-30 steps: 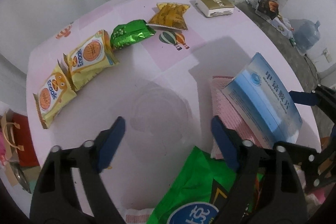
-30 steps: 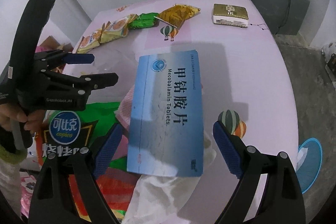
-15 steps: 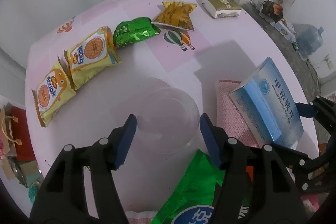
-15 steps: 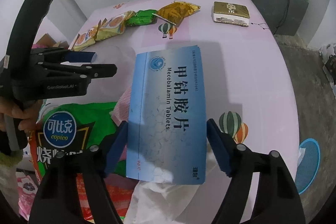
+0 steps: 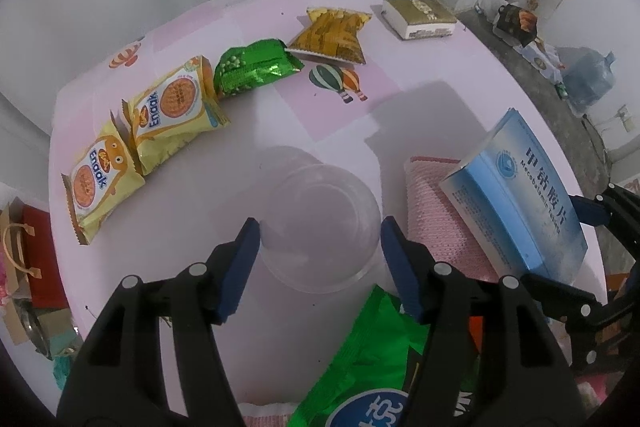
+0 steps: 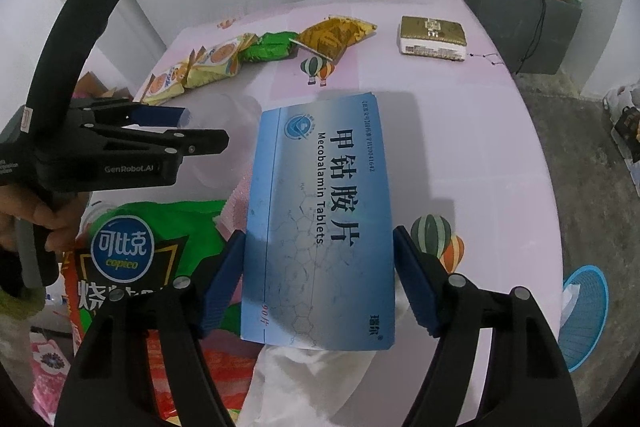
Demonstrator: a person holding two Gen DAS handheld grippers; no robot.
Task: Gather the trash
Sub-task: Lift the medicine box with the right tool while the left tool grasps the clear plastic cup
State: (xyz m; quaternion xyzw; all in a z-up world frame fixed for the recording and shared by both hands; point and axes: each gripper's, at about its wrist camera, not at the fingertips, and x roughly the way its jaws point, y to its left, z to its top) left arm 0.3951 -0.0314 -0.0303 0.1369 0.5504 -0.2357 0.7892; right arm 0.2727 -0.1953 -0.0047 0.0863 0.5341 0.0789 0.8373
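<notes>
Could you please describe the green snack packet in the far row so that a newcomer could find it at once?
On the pink table, a row of snack packets curves along the far side. The green foil packet lies third from the left, between a yellow Enaak packet and a golden-brown packet.

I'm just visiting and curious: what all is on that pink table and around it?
Yellow snack packets: two, table's left side.
Green foil packet: one, beside them.
Gold packet: one, farther back.
Gold box: one, far right.
Clear cup: one, between the left tongs.
Blue tablet box: one, between the right tongs.
Green chip bag: one, near edge.
Pink table: one.
Left tongs: black, blue pads.
Right tongs: same.
</notes>
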